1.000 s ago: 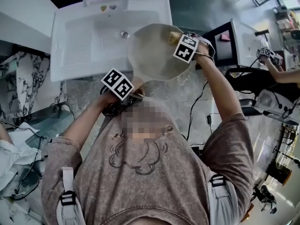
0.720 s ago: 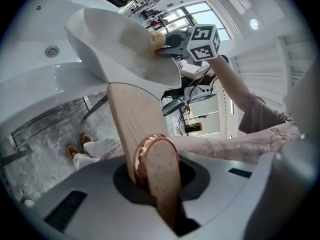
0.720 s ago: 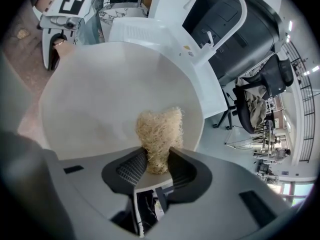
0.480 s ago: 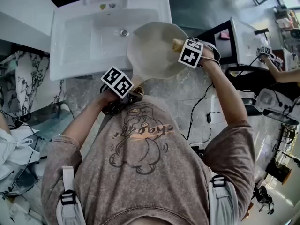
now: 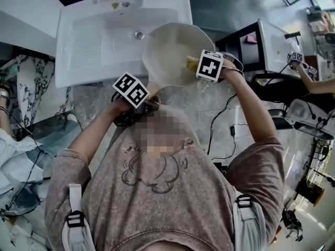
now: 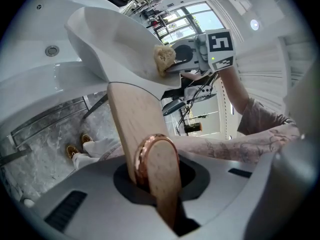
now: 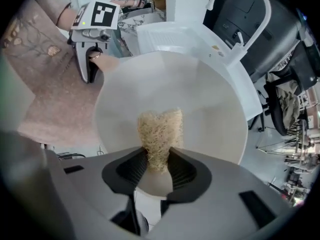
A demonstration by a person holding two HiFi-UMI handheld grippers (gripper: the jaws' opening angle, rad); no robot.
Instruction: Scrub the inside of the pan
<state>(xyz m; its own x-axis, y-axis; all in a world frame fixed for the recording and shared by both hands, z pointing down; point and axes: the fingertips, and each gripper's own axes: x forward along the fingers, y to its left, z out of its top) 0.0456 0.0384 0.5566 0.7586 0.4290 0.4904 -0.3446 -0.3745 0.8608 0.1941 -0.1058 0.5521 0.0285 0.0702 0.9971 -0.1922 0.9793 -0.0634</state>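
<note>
A cream pan [image 5: 170,51] is held tilted above the front right corner of the white sink [image 5: 89,41]. Its wooden handle [image 6: 134,124], ringed with copper at the end, is clamped in my left gripper [image 6: 156,180], which sits under a marker cube [image 5: 132,91]. My right gripper [image 7: 159,165] is shut on a straw-coloured scrub sponge [image 7: 159,132]. The sponge presses on the pan's inside [image 7: 205,99], near its right side in the head view [image 5: 191,63]. From the left gripper view the sponge [image 6: 164,58] rests against the pan's inner wall [image 6: 112,34].
The sink's drain [image 5: 138,35] and faucet [image 7: 235,14] lie beyond the pan. A black-and-white stand [image 5: 261,43] is at the right, cables [image 5: 217,124] trail over the marble floor, and another person's arm [image 5: 314,82] shows at the far right.
My right gripper has dragged the sponge from the pan's far right rim down across the inside toward me. The left gripper and handle have barely moved.
</note>
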